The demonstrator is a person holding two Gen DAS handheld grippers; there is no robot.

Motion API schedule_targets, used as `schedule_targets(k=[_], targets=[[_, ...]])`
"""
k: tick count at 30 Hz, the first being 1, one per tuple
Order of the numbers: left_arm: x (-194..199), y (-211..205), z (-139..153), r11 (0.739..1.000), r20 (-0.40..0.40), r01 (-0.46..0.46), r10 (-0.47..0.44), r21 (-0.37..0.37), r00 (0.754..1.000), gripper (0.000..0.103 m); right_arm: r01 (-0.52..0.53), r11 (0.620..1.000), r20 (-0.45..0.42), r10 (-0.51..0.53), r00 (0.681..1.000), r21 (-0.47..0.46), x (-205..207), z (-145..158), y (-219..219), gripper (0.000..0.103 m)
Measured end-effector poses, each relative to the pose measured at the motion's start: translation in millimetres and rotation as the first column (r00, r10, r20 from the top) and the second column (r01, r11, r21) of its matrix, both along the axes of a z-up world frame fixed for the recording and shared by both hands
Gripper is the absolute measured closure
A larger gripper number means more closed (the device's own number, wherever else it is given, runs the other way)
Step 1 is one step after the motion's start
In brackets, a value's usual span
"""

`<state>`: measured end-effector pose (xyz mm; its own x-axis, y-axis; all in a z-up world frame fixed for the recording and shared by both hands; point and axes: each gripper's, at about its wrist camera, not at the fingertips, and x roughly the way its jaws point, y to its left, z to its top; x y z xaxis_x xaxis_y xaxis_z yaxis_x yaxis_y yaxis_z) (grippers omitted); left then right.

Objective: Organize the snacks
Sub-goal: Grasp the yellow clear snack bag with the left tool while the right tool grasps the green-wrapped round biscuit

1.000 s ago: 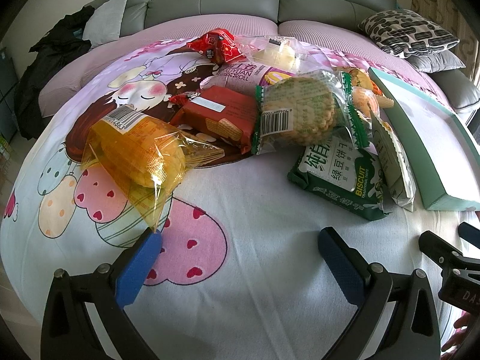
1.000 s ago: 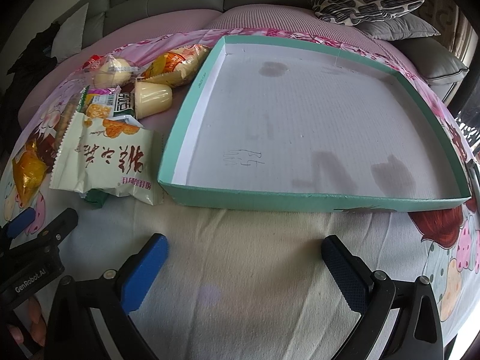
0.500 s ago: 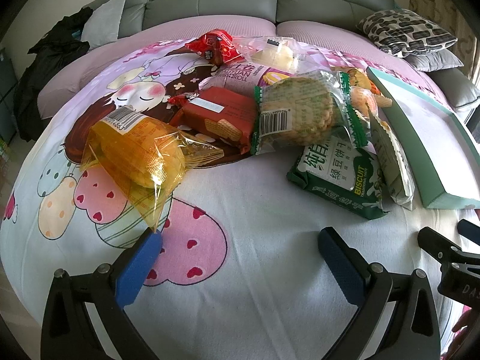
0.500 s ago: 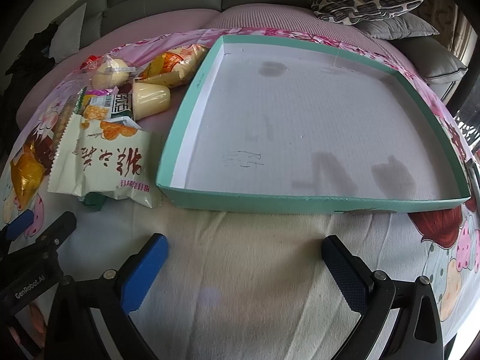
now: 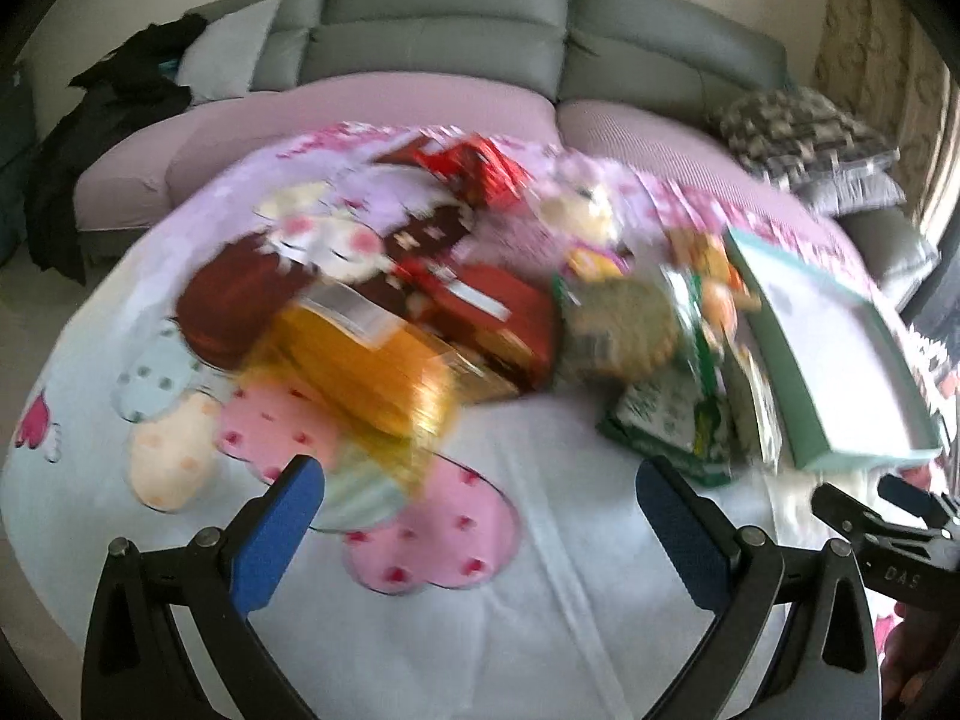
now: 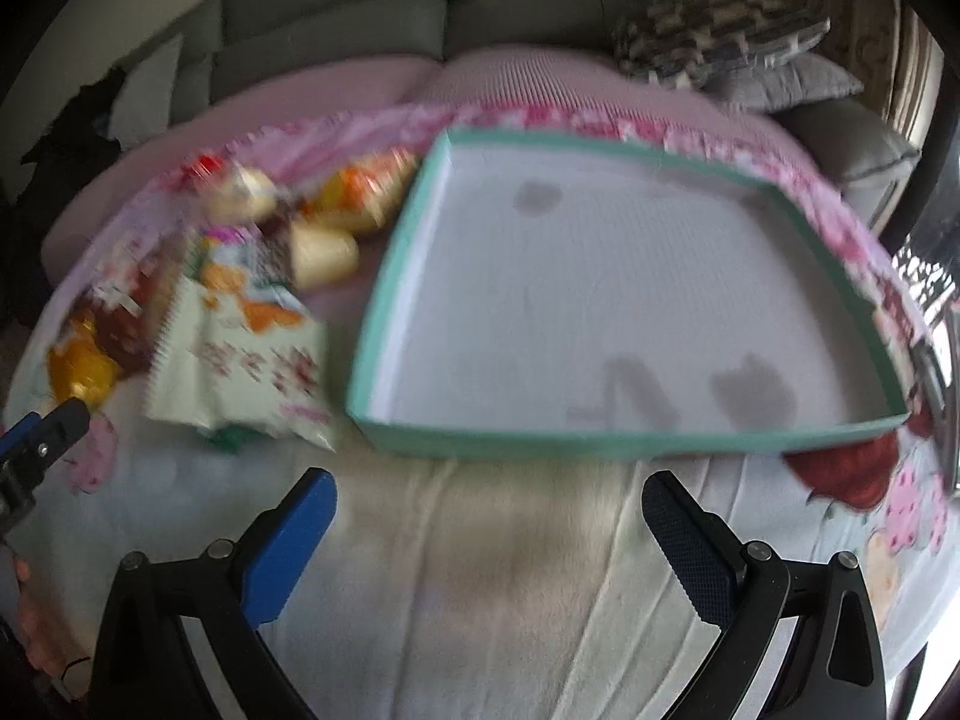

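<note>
Several snack packs lie in a pile on a cartoon-print sheet: a yellow cake bag point(image 5: 366, 360), a red wafer pack point(image 5: 492, 324), a round biscuit pack point(image 5: 624, 324) and a green biscuit bag point(image 5: 672, 426). A white snack bag point(image 6: 240, 360) lies left of an empty teal tray point(image 6: 600, 438), which also shows in the left wrist view point(image 5: 792, 372). My left gripper point(image 5: 480, 516) is open and empty, short of the yellow bag. My right gripper point(image 6: 489, 531) is open and empty, in front of the tray. Both views are blurred.
A grey sofa back point(image 5: 444, 36) with a patterned pillow point(image 5: 798, 132) runs behind the bed. Dark clothes point(image 5: 102, 132) lie at the far left. The right gripper shows at the left view's right edge point(image 5: 888, 534).
Both views have pulled back and tilted up with motion blur; the snacks and the tray now sit farther off. Both grippers stay open and empty.
</note>
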<state>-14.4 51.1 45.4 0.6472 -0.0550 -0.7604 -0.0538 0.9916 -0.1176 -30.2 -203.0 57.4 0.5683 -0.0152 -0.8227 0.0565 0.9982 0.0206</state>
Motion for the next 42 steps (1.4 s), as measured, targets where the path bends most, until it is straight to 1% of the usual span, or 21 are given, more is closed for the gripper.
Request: schedule_targets(k=[4, 7, 10, 12, 13, 15, 17, 20, 21, 24, 26, 28, 30, 32, 34, 35, 37, 38, 42], targets=[[3, 23, 9, 0.999, 0.007, -0.036, 0.036, -0.027, 0.999, 0.0, -0.06, 0.997, 0.088, 0.055, 0.995, 0.052, -1, 26, 13, 0.0], [4, 39, 13, 0.995, 0.003, -0.075, 0.075, -0.065, 0.997, 0.0, -0.122, 0.991, 0.14, 0.115, 0.984, 0.046, 7, 40, 35, 0.0], [14, 54, 10, 0.987, -0.047, -0.127, 0.123, -0.095, 0.991, 0.0, -0.184, 0.983, 0.14, 0.179, 0.974, 0.026, 22, 42, 59, 0.0], [20, 58, 7, 0.982, -0.075, -0.149, 0.141, -0.116, 0.987, 0.0, -0.227, 0.973, 0.136, 0.22, 0.966, 0.035, 29, 40, 74, 0.0], [24, 60, 5, 0.979, -0.086, -0.156, 0.145, -0.135, 0.986, 0.0, -0.242, 0.97, 0.131, 0.235, 0.963, 0.037, 34, 39, 82, 0.0], [30, 60, 3, 0.976, -0.106, -0.162, 0.147, -0.148, 0.983, 0.0, -0.262, 0.964, 0.116, 0.256, 0.96, 0.039, 41, 35, 93, 0.0], [40, 58, -3, 0.972, -0.134, -0.168, 0.147, -0.163, 0.98, 0.0, -0.282, 0.958, 0.11, 0.276, 0.955, 0.051, 44, 32, 102, 0.002], [49, 56, -8, 0.967, -0.156, -0.173, 0.145, -0.186, 0.977, 0.001, -0.303, 0.951, 0.094, 0.298, 0.95, 0.055, 54, 26, 112, 0.005], [51, 56, -10, 0.966, -0.163, -0.178, 0.147, -0.189, 0.976, 0.002, -0.31, 0.949, 0.085, 0.304, 0.949, 0.056, 59, 24, 115, 0.008], [60, 57, -17, 0.959, -0.191, -0.19, 0.15, -0.21, 0.97, 0.015, -0.318, 0.946, 0.06, 0.314, 0.948, 0.067, 71, 16, 122, 0.014], [62, 58, -21, 0.954, -0.206, -0.198, 0.153, -0.225, 0.967, 0.017, -0.317, 0.946, 0.043, 0.314, 0.948, 0.075, 78, 11, 126, 0.018], [64, 59, -23, 0.953, -0.21, -0.205, 0.158, -0.223, 0.965, 0.019, -0.316, 0.944, 0.025, 0.315, 0.949, 0.091, 83, 6, 128, 0.029], [65, 59, -25, 0.955, -0.21, -0.207, 0.163, -0.211, 0.964, 0.022, -0.312, 0.946, 0.022, 0.311, 0.95, 0.092, 86, 4, 130, 0.035], [65, 60, -26, 0.955, -0.207, -0.208, 0.164, -0.212, 0.964, 0.023, -0.305, 0.949, 0.027, 0.304, 0.952, 0.081, 87, 4, 131, 0.041], [65, 60, -25, 0.955, -0.202, -0.208, 0.166, -0.209, 0.965, 0.03, -0.292, 0.953, 0.031, 0.291, 0.956, 0.08, 89, 5, 131, 0.052], [65, 60, -25, 0.955, -0.2, -0.207, 0.165, -0.211, 0.966, 0.035, -0.285, 0.955, 0.032, 0.283, 0.959, 0.084, 90, 6, 130, 0.053], [65, 60, -25, 0.955, -0.198, -0.213, 0.172, -0.207, 0.965, 0.036, -0.273, 0.955, 0.036, 0.271, 0.962, 0.115, 91, 8, 126, 0.057], [65, 60, -24, 0.955, -0.195, -0.215, 0.175, -0.205, 0.965, 0.04, -0.271, 0.954, 0.039, 0.268, 0.963, 0.126, 91, 9, 125, 0.06], [63, 62, -23, 0.951, -0.189, -0.228, 0.189, -0.209, 0.964, 0.045, -0.268, 0.951, 0.051, 0.263, 0.963, 0.155, 90, 13, 122, 0.067]])
